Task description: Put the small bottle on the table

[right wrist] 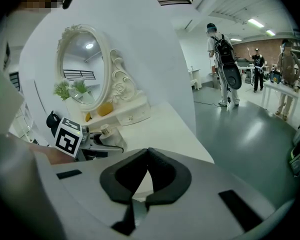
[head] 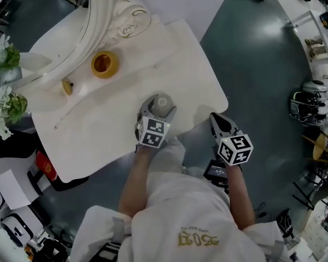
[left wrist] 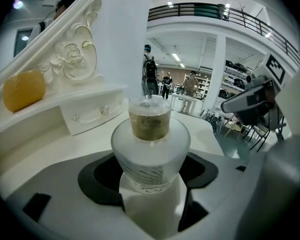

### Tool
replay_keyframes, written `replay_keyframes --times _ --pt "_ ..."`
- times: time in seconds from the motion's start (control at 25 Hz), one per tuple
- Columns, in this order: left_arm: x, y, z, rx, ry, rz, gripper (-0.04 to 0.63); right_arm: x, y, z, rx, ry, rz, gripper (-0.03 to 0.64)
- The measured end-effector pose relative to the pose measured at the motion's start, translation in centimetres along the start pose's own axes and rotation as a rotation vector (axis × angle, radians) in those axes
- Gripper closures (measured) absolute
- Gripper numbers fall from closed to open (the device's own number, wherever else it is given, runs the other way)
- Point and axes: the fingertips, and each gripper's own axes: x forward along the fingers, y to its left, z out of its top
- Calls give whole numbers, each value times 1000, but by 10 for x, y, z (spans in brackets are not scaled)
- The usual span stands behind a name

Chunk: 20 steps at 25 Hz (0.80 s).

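small bottle (left wrist: 151, 144): frosted glass, clear cap, upright; dead centre of the left gripper view, lower middle of the head view, over the near part of the white table (head: 93, 141); can't tell whether the base is down on the top or a hair above it
left gripper (head: 157, 112): jaws wide but clamped on the bottle's fat body, one dark pad each side; gripped low round the belly, likely to keep it upright and leave the cap clear
right gripper (right wrist: 148, 154): jaws pressed together, nothing in them; parked off the table's right edge over the floor (head: 262, 64), lower right of the head view; probably just kept out of the way on a one-handed job
mirror frame (head: 106, 15): carved white thing, upper left of the head view; takes up the back of the table, hence the open front patch as drop spot
yellow pot (head: 105, 64): by the mirror's foot, well apart from the bottle; no bump risk
stage: at the set-down, at a guess; bottle at the spot, grip not let go yet
next: ease down till the base sits flat, spread the jaws, back straight off; looks narrower at the base than the shoulder, so easy to tip with a sideways nudge
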Motion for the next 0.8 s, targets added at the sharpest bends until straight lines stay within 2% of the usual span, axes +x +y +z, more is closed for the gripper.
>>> replay_keyframes --times 0.4,0.68,0.8 --pt "18 15 12 78 13 58 252 -1 -7 9 16 -16 -29 603" --pt "21 15 13 48 22 45 241 1 1 19 17 -45 -7 603" --pt "19 11 15 -4 8 17 196 -1 6 26 19 -68 10 603"
